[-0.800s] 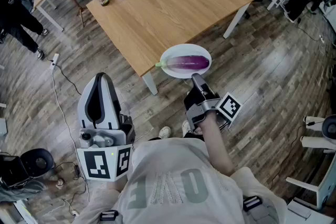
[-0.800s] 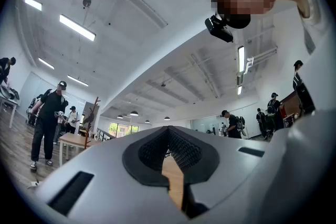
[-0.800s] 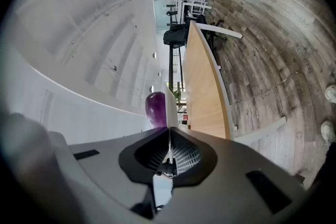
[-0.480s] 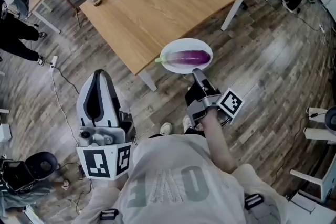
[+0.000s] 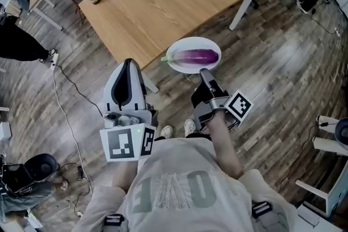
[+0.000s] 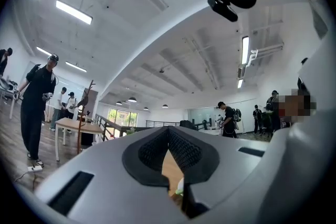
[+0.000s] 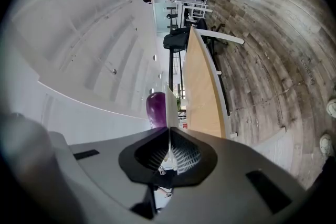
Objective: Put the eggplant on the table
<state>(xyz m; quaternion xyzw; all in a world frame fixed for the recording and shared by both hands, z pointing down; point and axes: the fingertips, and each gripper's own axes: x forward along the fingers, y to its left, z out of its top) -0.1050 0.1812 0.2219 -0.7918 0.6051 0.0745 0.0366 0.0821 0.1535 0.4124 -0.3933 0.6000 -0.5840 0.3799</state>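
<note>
In the head view, a long purple eggplant (image 5: 194,56) lies across a round white plate (image 5: 175,64). The plate hangs over the plank floor (image 5: 272,73), just off the near edge of the light wooden table (image 5: 163,2). The right gripper (image 5: 204,74) pinches the plate's near rim, while the left gripper (image 5: 126,62) hovers to the lower left, near the table's corner, carrying nothing. The left gripper view shows its jaws clenched tip to tip with nothing between them, only a sliver of tabletop showing beyond. The right gripper view shows the jaws clamped on the thin plate edge, the eggplant resting on the plate past them and the table running alongside. The eggplant is thus not on the table yet. The likely trouble is the single-rim pinch: the loaded plate levers on a narrow grip, so it may sag or twist, and the rounded eggplant could then roll off onto the floor. Setting the plate too near the table's edge could also tip it.
</note>
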